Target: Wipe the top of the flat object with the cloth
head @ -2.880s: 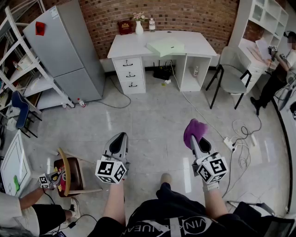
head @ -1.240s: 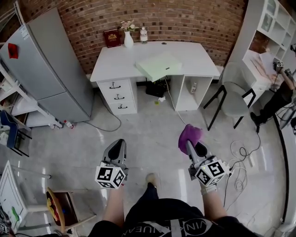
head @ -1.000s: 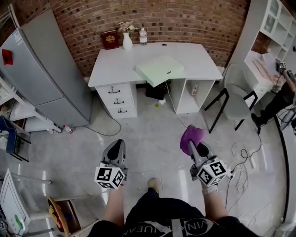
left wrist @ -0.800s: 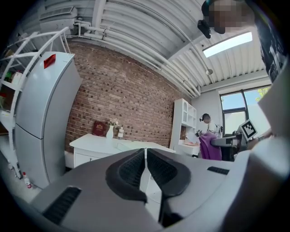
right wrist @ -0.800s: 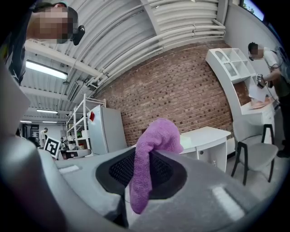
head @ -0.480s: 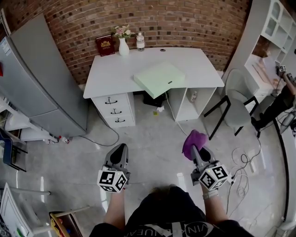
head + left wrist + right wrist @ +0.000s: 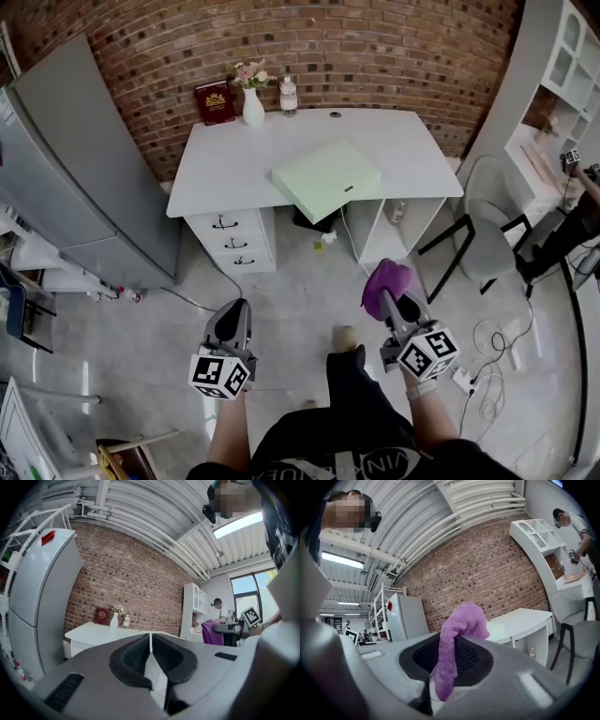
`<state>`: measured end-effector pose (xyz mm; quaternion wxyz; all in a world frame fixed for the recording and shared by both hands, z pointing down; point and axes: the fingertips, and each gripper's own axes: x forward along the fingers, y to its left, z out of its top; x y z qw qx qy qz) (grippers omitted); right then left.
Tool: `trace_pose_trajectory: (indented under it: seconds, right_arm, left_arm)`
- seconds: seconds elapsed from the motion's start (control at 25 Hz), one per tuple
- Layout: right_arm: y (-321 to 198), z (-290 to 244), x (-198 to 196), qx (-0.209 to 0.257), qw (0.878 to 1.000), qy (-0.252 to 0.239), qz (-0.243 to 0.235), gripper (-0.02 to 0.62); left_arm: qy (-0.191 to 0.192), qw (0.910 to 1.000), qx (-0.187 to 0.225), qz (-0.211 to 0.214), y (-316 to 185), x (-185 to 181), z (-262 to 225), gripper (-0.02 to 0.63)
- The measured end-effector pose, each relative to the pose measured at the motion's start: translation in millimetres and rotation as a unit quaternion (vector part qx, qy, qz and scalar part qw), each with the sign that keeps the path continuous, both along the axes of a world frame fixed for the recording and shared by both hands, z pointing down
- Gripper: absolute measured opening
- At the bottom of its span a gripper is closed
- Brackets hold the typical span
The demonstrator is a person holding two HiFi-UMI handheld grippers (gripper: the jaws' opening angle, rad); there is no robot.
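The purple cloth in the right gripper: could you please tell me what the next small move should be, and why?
Probably carry it forward toward the white desk. The right gripper is clamped on the purple cloth, but both hang over the grey floor, well short of the pale green flat box lying on the desk, so nothing can be wiped from here.

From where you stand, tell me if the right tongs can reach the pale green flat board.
Probably not yet: the right tongs hang over floor, short of the white desk bearing the pale green flat board; nothing blocks the way.
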<state>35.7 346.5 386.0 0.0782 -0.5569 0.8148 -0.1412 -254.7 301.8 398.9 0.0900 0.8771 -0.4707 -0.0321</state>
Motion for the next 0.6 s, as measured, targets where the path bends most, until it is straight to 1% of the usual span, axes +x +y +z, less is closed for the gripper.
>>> trace_pose_trajectory:
  seconds: [0.16,0.28,0.4,0.52,0.6]
  right_arm:
    - [-49,-3,14,0.0,1.0,-0.008,-0.021,0.061]
    - [-91,-10,29,0.007,0.999,-0.018,-0.037,0.061]
    - [-131,-8,48,0.007,0.998,-0.01,-0.056,0.061]
    - [-165,-6,69,0.002,0.997,-0.002,-0.075,0.061]
    - [-187,-6,82,0.0,0.996,-0.004,-0.086,0.061]
  left_arm:
    - [0.01,0.9998,-0.004,-0.017,-32,14,-4,0.02]
    - [0.013,0.9995,-0.001,-0.028,-72,34,-9,0.02]
    - [0.024,0.9987,-0.001,-0.044,-114,60,-12,0.02]
    - [0.019,0.9986,-0.007,-0.05,-146,90,-10,0.02]
    - [0.013,0.9984,-0.011,-0.054,-164,103,-10,0.02]
